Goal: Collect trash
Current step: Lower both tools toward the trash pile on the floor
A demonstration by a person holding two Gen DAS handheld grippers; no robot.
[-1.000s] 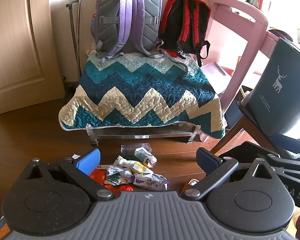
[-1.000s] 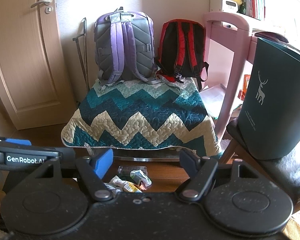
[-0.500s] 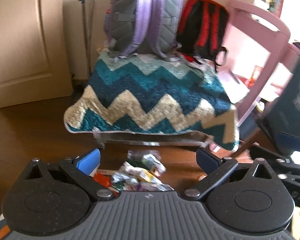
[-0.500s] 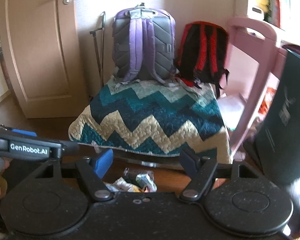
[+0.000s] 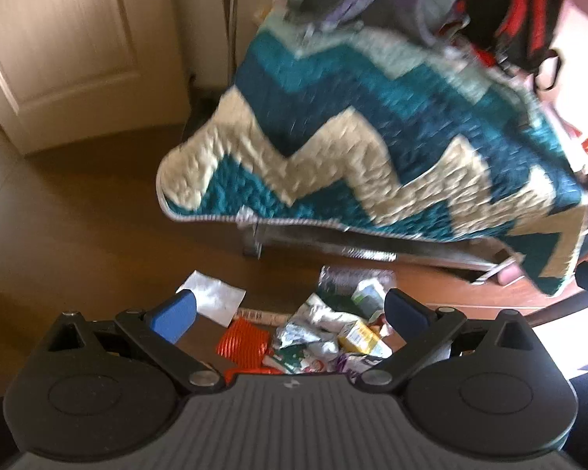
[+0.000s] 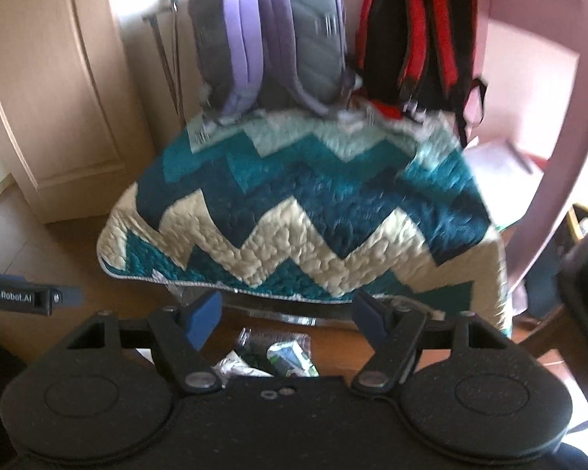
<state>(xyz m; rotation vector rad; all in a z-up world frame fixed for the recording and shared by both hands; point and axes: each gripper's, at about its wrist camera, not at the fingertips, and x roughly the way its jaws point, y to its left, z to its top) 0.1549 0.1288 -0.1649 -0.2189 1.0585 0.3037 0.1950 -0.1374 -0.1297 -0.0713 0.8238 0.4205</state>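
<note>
A pile of trash lies on the brown wooden floor in front of a low quilt-covered bench: crumpled wrappers, a small yellow carton, an orange ribbed piece, a clear plastic bag and a white paper. My left gripper is open and empty, above the pile. My right gripper is open and empty, with a few wrappers showing between its fingers. The left gripper's body shows at the left of the right wrist view.
The zigzag teal and cream quilt hangs over the bench edge. A purple-grey backpack and a red-black backpack stand on it. A beige door is at the left, a pink desk frame at the right.
Both grippers have moved forward and tilted down toward the trash pile. The white paper and orange piece now show in the left wrist view. Both stay open.
</note>
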